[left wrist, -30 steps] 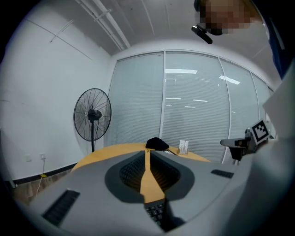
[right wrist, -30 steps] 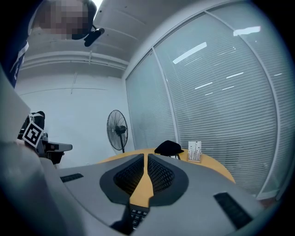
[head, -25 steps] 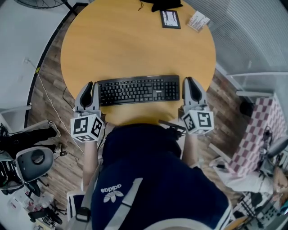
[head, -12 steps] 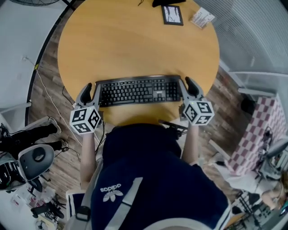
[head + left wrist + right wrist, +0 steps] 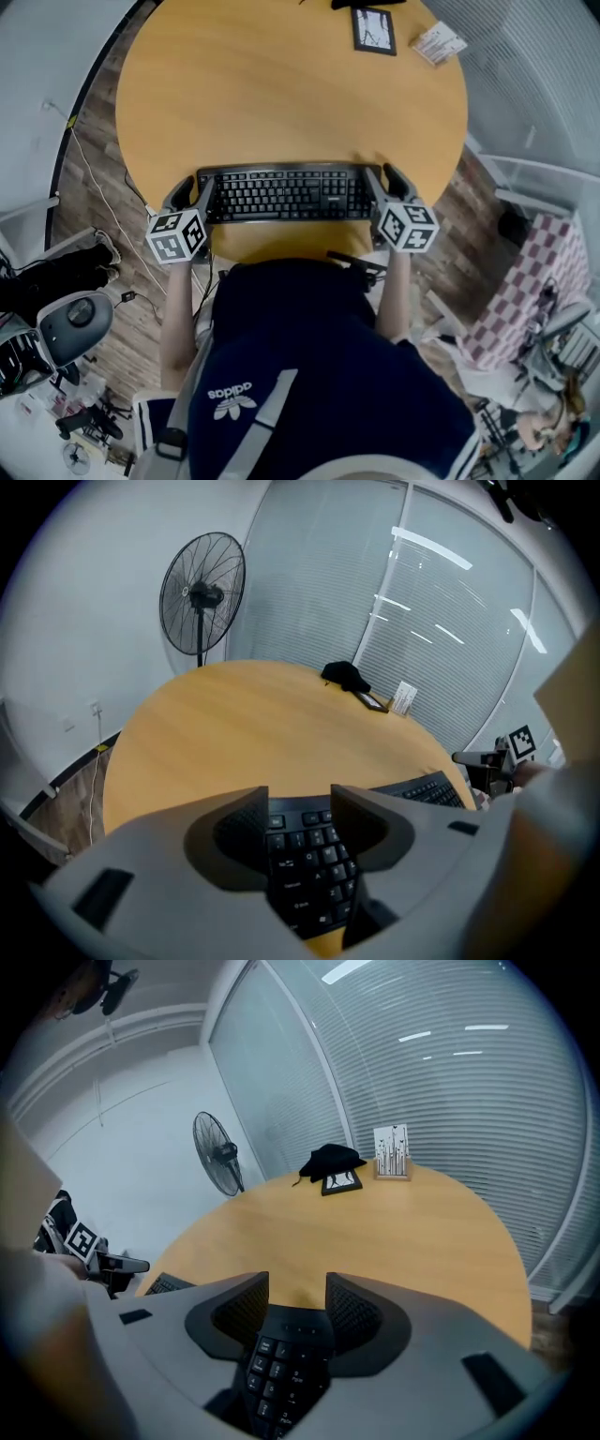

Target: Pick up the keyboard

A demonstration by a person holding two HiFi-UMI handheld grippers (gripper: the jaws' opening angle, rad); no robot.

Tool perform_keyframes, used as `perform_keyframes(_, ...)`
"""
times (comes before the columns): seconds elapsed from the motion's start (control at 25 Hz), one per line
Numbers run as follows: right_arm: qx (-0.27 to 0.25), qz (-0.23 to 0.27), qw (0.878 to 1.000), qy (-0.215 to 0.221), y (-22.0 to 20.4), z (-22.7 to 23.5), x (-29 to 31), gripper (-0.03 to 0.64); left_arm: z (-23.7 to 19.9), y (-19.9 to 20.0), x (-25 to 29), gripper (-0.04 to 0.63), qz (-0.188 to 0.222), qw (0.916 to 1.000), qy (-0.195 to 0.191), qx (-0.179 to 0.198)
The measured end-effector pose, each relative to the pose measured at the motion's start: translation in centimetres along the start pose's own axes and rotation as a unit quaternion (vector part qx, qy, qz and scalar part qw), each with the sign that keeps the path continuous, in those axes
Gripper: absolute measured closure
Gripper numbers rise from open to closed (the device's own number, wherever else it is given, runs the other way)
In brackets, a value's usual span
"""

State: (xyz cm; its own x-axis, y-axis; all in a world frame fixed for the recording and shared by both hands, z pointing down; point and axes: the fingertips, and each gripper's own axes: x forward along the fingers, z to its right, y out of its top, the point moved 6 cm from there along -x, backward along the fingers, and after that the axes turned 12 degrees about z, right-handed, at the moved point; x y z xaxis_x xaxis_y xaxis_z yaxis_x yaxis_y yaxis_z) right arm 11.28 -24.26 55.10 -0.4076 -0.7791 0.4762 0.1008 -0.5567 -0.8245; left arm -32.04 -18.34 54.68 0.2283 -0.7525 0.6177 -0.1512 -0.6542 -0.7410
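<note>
- A round wooden worktop (image 5: 281,84) seen from above; a person in a dark top (image 5: 309,375) stands at its 6 o'clock edge
- A black keyboard (image 5: 286,194) lies flat on the worktop near that 6 o'clock edge, its long side running from 9 to 3 o'clock
- The left hand-held gripper (image 5: 192,192) is at the keyboard's 9 o'clock end; its jaws have just been opening and stand wide apart; the keyboard's left end shows between them, with no pad pressing on it
- The right hand-held gripper (image 5: 384,183) is at the keyboard's 3 o'clock end; its jaws have also just been opening and stand wide; the number-pad end shows between them, not clamped
- A small picture frame (image 5: 374,30) and a white card (image 5: 439,42) sit near the worktop's 1 o'clock edge, well apart from the keyboard
- A standing fan (image 5: 202,594) is on the floor beyond the worktop, in front of a pale wall
</note>
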Motion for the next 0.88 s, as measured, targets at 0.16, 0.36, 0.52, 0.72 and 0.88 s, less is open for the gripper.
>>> perform_keyframes(0.16, 0.015, -0.025, 1.0, -0.001, -1.3, 0.9, 0.6, 0.446, -1.4, -1.5, 0.9, 0.405, -0.026, 0.9991, 0.009, -0.033)
perform_keyframes(0.36, 0.028, -0.047, 0.998, -0.003, -2.3, 1.7, 1.0, 0.446, -2.5, -2.3, 1.9, 0.405, -0.054, 0.9974, 0.01, -0.047)
perform_keyframes(0.52, 0.042, -0.061, 0.997, -0.009, -3.3, 2.3, 1.2, 0.446, -2.8, -2.7, 2.7, 0.404, -0.064, 0.9945, 0.004, -0.083)
perform_keyframes(0.72, 0.079, -0.049, 0.996, -0.013, -3.6, 2.7, 1.0, 0.447, -3.1, -3.0, 2.7, 0.403, -0.064, 0.9935, 0.003, -0.094)
perform_keyframes(0.88, 0.088, -0.06, 0.994, -0.021, -3.6, 3.1, 0.8, 0.446, -3.1, -3.2, 2.8, 0.403, -0.062, 0.9935, 0.007, -0.095)
